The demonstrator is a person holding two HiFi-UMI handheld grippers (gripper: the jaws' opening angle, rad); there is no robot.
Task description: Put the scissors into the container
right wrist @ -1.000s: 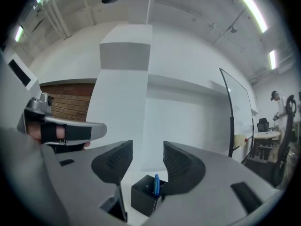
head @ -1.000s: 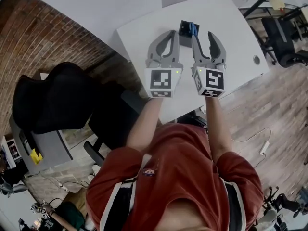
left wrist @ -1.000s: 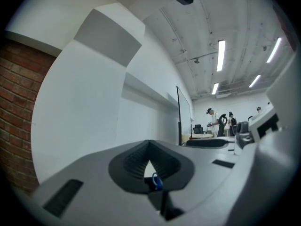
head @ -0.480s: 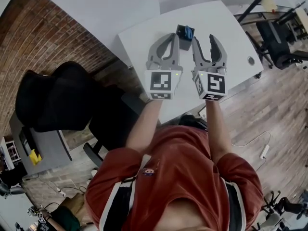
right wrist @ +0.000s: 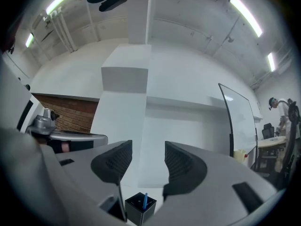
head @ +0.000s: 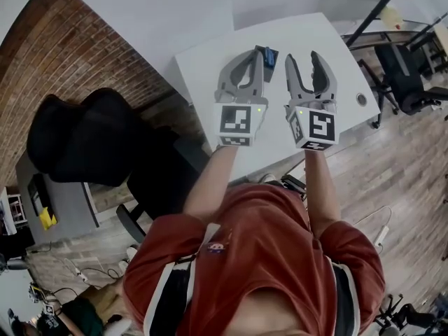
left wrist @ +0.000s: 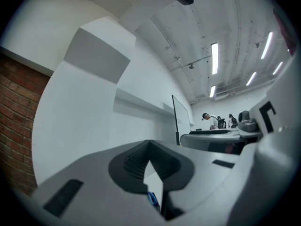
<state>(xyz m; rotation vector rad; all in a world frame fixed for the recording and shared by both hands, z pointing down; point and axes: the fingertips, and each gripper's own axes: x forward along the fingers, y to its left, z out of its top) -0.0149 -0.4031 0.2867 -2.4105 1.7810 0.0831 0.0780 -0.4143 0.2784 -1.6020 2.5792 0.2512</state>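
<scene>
left gripper (left wrist: 149, 144): jaws are pressing together at the pads, with nothing lying between them
right gripper (right wrist: 148, 160): jaws are standing apart, the gap holding only air
scissors (right wrist: 145, 201): blue handle is sticking up out of the container, showing below the right gripper's open gap
container (right wrist: 139, 212): black, square, open-topped; is sitting on the table just ahead of both grippers' tips, in the head view partly hidden by the left gripper
table (head: 336, 44): white top is lying bare to the right of the right gripper, except for a small round grommet (head: 361, 99) near the right corner
table edges: near edge is running close under the marker cubes; left edge is lying near the left gripper's outer side
surroundings: black chair (head: 77, 142) and brick wall (head: 42, 54) are standing off the left edge, well apart from the grippers; wooden floor (head: 413, 159) is showing at the right
</scene>
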